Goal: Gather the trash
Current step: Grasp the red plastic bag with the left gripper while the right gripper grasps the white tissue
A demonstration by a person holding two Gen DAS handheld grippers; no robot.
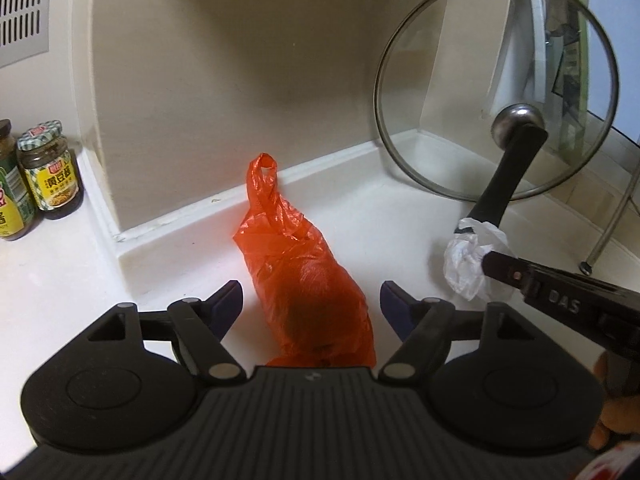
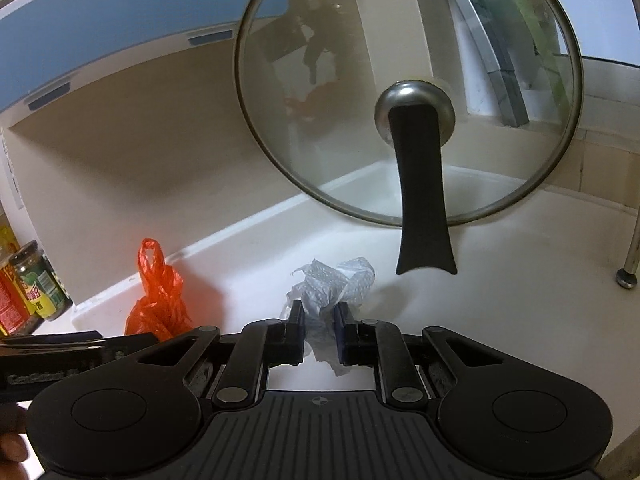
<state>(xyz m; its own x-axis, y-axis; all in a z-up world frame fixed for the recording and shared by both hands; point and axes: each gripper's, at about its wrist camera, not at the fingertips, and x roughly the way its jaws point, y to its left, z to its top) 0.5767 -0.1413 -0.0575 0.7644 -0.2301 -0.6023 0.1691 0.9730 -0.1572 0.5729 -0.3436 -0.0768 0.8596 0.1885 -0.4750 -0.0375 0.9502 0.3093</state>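
Observation:
An orange plastic bag (image 1: 304, 272) lies on the white counter (image 1: 60, 272), its handle loop pointing at the back wall. My left gripper (image 1: 311, 300) is open, its fingers on either side of the bag's near end. A crumpled white plastic wrapper (image 2: 332, 284) is pinched between the fingers of my right gripper (image 2: 320, 320), which is shut on it. The wrapper (image 1: 470, 264) and the right gripper (image 1: 496, 266) also show at the right of the left wrist view. The orange bag (image 2: 160, 300) shows at the left of the right wrist view.
A glass pot lid (image 2: 408, 92) with a black handle (image 2: 424, 208) stands leaning at the back right, just beyond the wrapper. Sauce jars (image 1: 50, 168) stand at the far left. A metal rack leg (image 2: 632, 256) stands at the right. A beige wall runs behind.

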